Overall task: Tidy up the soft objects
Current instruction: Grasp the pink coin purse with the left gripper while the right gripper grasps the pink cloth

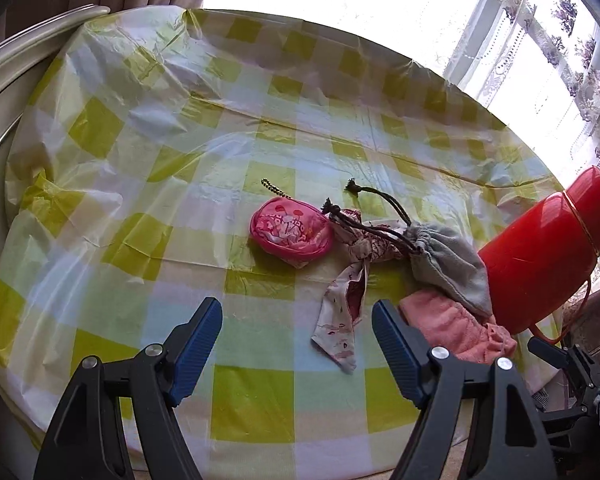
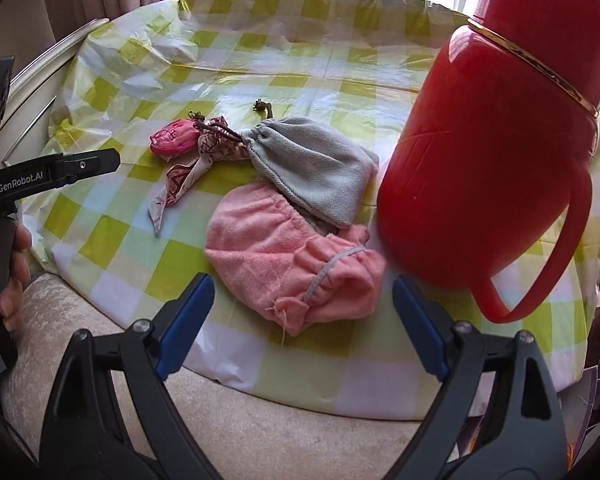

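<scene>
both tongs, left tongs [image 1: 296,330] and right tongs [image 2: 304,312], gape empty. pink towel cap [image 2: 288,256] lies just beside red thermos jug [image 2: 496,152], under grey drawstring pouch [image 2: 316,172]. advice: right tongs pinch cap's elastic edge, clear of jug handle.

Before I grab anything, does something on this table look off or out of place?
The soft items lie in a jumbled heap: the grey drawstring pouch overlaps the pink towel cap and the patterned cloth, its cords trailing loose. The hard red thermos jug stands right beside them, the odd one out. Nothing looks spilled or damaged.
</scene>
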